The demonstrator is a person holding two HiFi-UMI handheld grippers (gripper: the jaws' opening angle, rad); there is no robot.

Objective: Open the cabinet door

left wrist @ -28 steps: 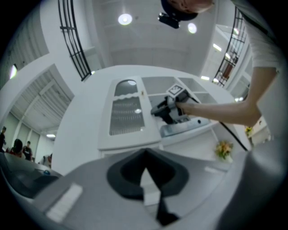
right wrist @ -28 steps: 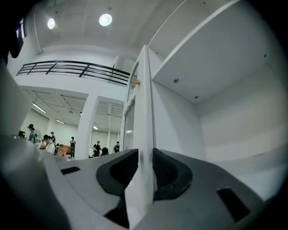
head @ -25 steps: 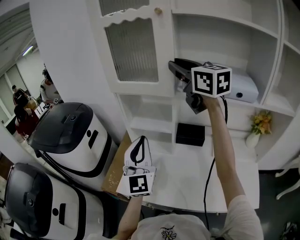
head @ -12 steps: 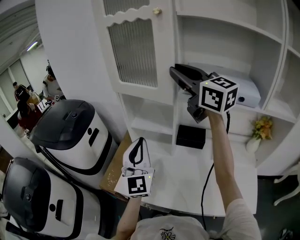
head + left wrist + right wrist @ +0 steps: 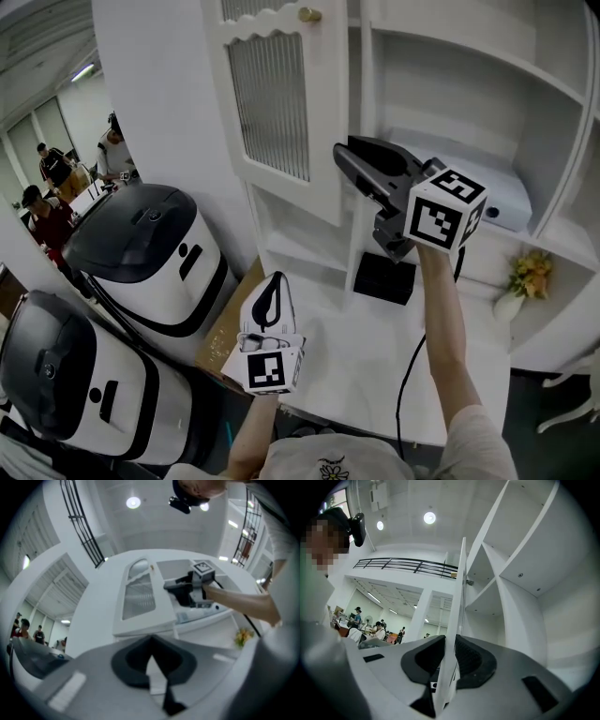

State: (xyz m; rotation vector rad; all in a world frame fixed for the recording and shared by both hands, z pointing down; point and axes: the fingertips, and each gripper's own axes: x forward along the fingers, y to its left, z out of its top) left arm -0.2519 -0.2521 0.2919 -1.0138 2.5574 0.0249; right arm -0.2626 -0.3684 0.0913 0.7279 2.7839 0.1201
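Observation:
The white cabinet door (image 5: 281, 103) has a ribbed glass pane and a small brass knob (image 5: 307, 14) at its top, and it stands part-way open. My right gripper (image 5: 341, 153) is shut on the door's free edge, low on the frame. In the right gripper view the door edge (image 5: 458, 597) runs upright between the dark pads, at the right gripper (image 5: 450, 641). My left gripper (image 5: 274, 279) hangs low over the counter with its tips together and nothing in it. In the left gripper view the left gripper (image 5: 151, 639) points up at the door (image 5: 138, 599).
Two white cookers with black lids (image 5: 150, 253) (image 5: 66, 375) stand at the left. Inside the cabinet are a black box (image 5: 382, 279), a white device (image 5: 506, 202) and a vase of yellow flowers (image 5: 527, 272). The white counter (image 5: 375, 375) lies below. People (image 5: 47, 187) stand far left.
The door has swung further out and looks narrower. My right gripper has moved with its edge, down and right in the head view. The left gripper has stayed put.

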